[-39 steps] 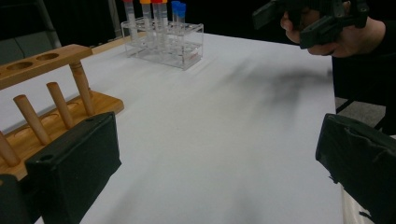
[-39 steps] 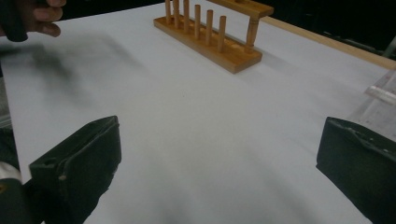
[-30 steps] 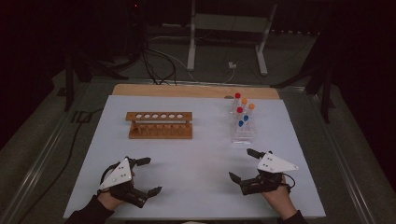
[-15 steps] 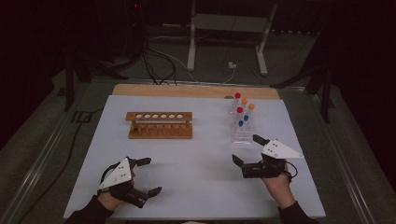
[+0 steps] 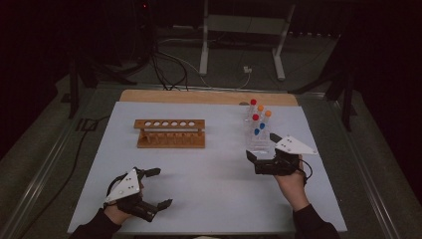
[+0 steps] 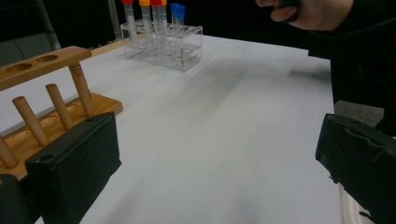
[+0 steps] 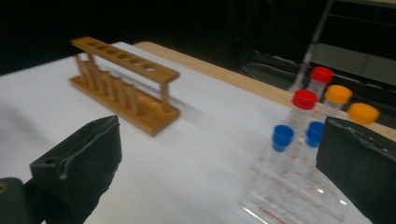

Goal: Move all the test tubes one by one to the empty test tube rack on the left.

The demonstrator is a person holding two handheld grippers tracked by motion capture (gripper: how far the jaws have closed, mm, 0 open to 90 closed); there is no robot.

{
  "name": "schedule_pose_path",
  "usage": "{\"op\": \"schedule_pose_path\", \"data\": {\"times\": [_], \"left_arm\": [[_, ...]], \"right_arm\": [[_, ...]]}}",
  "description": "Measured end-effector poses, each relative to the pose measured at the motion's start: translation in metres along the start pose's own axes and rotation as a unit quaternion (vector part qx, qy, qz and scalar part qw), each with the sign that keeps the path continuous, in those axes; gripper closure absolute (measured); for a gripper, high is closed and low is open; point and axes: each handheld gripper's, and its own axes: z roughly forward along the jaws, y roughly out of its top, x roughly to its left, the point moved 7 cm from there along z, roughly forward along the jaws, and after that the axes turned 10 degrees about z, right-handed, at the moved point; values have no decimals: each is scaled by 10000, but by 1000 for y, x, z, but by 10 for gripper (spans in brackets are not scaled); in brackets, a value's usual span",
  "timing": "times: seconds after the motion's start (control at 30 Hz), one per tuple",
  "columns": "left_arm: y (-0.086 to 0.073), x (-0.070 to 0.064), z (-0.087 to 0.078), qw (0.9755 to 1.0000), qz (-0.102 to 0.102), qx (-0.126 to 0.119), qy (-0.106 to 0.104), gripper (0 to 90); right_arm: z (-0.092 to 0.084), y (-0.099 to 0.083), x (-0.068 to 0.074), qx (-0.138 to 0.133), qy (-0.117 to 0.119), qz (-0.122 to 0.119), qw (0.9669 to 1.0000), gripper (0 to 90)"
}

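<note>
Six capped tubes (image 5: pixel 257 123) stand in the clear rack (image 5: pixel 260 144) on the counter (image 5: pixel 214 179), just ahead of your right tool (image 5: pixel 259 153), jaws wide. Close squarely on one blue-capped tube (image 7: pixel 281 140); left tool (image 5: pixel 158 187) waits wide.

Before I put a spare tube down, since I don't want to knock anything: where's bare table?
Bare: the white table between the wooden rack and both claws, left, right. Crowded: the clear rack of capped tubes beside the right claw.
</note>
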Motion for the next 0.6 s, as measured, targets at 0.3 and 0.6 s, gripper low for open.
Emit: {"op": "schedule_pose_path", "data": {"times": [0.3,0.6], "left_arm": [[0,0,0,10000,-35,-7,-19,5],[0,0,0,10000,-38,-28,-32,6]], "right_arm": [[17,0,-10,110,-154,5,9998,0],[32,-6,-20,303,-280,98,9991,38]]}}
